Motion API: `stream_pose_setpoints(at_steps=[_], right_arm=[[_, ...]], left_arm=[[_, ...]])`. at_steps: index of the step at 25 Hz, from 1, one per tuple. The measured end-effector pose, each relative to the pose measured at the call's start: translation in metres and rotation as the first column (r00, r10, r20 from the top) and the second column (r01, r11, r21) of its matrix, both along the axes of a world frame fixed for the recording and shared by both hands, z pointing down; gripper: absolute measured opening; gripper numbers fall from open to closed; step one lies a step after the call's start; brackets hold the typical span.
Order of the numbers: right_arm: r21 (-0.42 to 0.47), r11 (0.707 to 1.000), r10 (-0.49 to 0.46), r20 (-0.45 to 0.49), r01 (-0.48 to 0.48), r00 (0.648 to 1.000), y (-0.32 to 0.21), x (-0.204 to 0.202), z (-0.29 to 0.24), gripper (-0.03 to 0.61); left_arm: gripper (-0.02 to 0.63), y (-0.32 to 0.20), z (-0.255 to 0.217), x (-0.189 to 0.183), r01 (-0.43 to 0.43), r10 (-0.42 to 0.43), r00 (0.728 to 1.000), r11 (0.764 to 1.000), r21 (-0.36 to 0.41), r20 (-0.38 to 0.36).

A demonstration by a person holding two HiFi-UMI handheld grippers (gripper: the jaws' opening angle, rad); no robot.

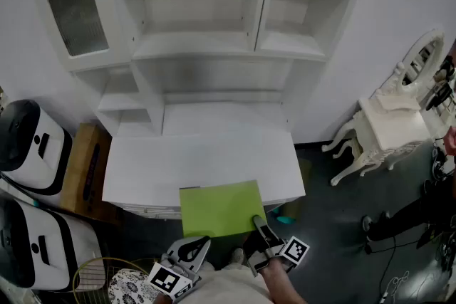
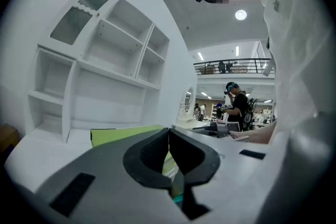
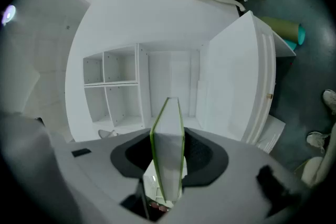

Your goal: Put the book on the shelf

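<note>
A lime-green book [image 1: 221,208] lies flat over the front edge of the white desk [image 1: 199,153], below the white shelf unit [image 1: 206,46] with its bare compartments. My right gripper [image 1: 260,224] is shut on the book's near right corner. In the right gripper view the book [image 3: 168,149] stands edge-on between the pads, white pages facing me. My left gripper [image 1: 196,247] hangs just below the book's near left edge, jaws together and holding nothing. The left gripper view shows its shut jaws with the book [image 2: 121,134] behind them.
Two white machines with black bands [image 1: 32,146] [image 1: 39,245] and a cardboard box [image 1: 85,171] stand left of the desk. An ornate white side table [image 1: 388,128] stands at the right. The shelf's glass door [image 1: 71,3] hangs open at upper left. A person [image 2: 239,105] stands far off.
</note>
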State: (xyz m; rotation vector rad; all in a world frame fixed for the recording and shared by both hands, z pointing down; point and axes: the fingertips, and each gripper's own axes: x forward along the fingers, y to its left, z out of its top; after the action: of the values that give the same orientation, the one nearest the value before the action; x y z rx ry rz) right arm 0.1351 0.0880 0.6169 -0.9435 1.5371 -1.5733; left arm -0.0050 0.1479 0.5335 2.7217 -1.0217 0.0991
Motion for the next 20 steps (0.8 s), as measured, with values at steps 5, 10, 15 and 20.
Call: stream_pose_setpoints(at_steps=[5,10,15,20], right_arm=[[-0.006,1.000,-0.005,-0.006,0.005,1.000,0.0038,0.0015,-0.0005,0.149],[-0.007,1.000,-0.009,-0.011,0.009,1.000,0.0049,0.0004,0.0000,0.149],[0.011,1.000,-0.003,0.001,0.003,1.000,0.0035,0.0015,-0.0044,0.149],[0.012,1.000,0.002,-0.006,-0.002,1.000,0.0008,0.0086,-0.0054,0.149]], left_arm=[[0.011,0.0033,-0.0019,0.0038,0.000,0.000,1.000,1.000,0.003,-0.006],[0.011,0.0051,-0.0007,0.0044,-0.002,0.002,1.000,1.000,0.000,-0.003],[0.011,0.0039,0.0003,0.0032,0.003,-0.003,1.000,1.000,0.005,0.007],[0.011,0.0000,0.0024,0.0064,0.011,-0.011,1.000,1.000,0.004,0.015]])
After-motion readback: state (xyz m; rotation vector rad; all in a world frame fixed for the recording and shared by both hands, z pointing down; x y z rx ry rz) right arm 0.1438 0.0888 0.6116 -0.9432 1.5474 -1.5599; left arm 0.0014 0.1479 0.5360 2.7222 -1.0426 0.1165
